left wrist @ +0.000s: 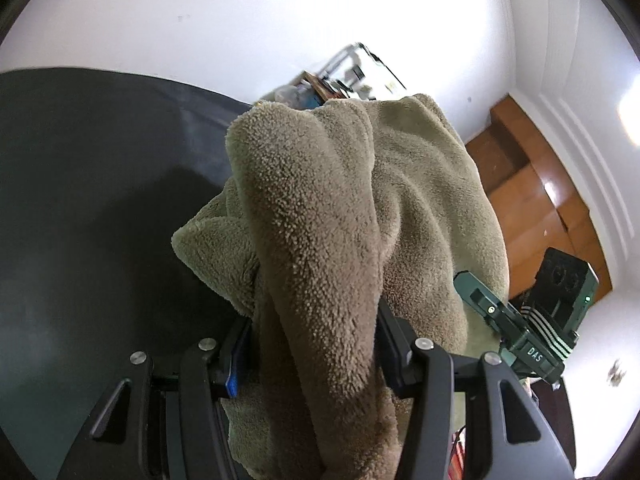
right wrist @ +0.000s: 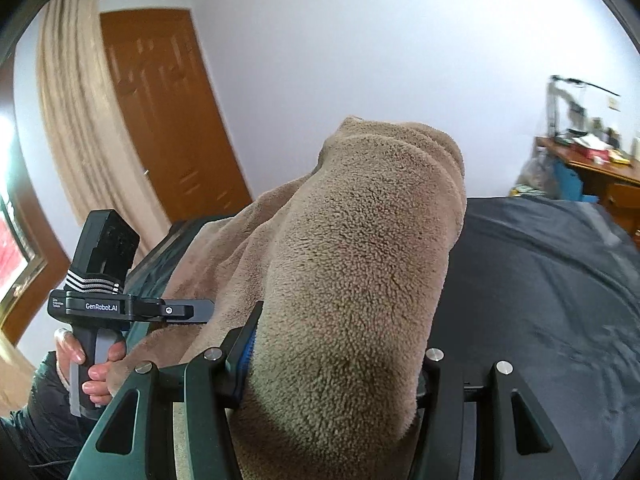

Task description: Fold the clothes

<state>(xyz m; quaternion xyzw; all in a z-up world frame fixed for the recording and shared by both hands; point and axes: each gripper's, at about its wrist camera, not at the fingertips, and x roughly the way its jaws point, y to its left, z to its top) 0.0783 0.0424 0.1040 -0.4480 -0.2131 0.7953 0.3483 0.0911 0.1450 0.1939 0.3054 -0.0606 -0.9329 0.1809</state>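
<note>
A tan fleece garment (left wrist: 352,200) is lifted off the dark bed cover (left wrist: 80,208) and hangs in thick folds. My left gripper (left wrist: 316,332) is shut on a bunched fold of it; the fabric fills the gap and hides the fingertips. In the right wrist view the same fleece garment (right wrist: 360,260) bulges between the jaws of my right gripper (right wrist: 340,344), which is shut on another fold. The two grippers are close together, side by side: the right gripper (left wrist: 516,332) shows at the left view's right edge, and the left gripper (right wrist: 132,308) shows at the right view's left, held by a hand (right wrist: 92,372).
The dark bed cover (right wrist: 540,300) spreads beneath and beyond the cloth. A brown wooden door (right wrist: 168,120) and a beige curtain (right wrist: 72,120) stand behind the left side. A cluttered wooden desk (right wrist: 592,160) sits by the white wall past the bed.
</note>
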